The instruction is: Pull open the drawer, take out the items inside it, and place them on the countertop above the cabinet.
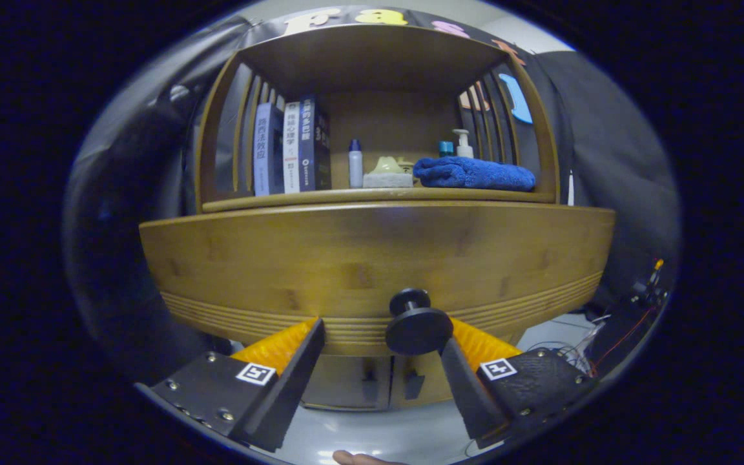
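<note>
A wooden drawer front (372,258) spans the cabinet just ahead of me, and nothing of the drawer's inside can be seen. Its black round knob (418,326) sticks out toward me on a short stem. My gripper (382,336) is open, with the knob between the fingers, close against the right finger and well apart from the left one. Neither finger presses on it. The countertop ledge (372,197) runs above the drawer front.
On the countertop, under a wooden shelf frame, stand several books (291,148), a small white bottle (355,165), a pale object (388,174), a folded blue towel (474,174) and a pump bottle (462,143). Lower cabinet doors (372,381) sit below the drawer. Cables (604,329) lie on the floor to the right.
</note>
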Available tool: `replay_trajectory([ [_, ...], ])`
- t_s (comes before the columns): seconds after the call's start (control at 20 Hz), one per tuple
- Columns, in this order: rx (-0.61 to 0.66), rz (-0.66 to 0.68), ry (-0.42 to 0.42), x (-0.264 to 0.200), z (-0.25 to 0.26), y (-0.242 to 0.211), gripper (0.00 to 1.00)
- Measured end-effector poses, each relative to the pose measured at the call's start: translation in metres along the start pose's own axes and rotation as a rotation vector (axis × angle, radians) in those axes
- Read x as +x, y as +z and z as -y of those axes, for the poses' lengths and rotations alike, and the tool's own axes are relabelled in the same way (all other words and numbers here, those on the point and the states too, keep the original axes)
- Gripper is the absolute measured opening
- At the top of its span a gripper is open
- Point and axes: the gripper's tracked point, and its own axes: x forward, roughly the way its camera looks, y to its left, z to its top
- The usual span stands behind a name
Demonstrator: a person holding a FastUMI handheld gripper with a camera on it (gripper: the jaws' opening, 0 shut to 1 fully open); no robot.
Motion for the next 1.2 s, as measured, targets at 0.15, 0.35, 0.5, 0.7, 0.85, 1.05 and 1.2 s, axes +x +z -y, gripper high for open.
replay_trajectory([
  [0.15, 0.039, -0.023, 0.026, 0.015, 0.001, 0.001, 0.99],
  [0.35, 0.025, -0.033, 0.034, 0.037, 0.002, 0.008, 0.99],
  [0.5, 0.04, -0.045, 0.036, 0.056, 0.0, 0.013, 0.98],
  [0.7, 0.023, -0.053, 0.037, 0.075, -0.002, 0.017, 0.99],
  [0.85, 0.016, -0.078, 0.037, 0.086, -0.004, 0.019, 0.99],
  [1.05, -0.003, -0.076, 0.029, 0.087, -0.003, 0.019, 0.99],
  [1.2, -0.047, -0.074, 0.025, 0.068, 0.0, 0.029, 0.99],
])
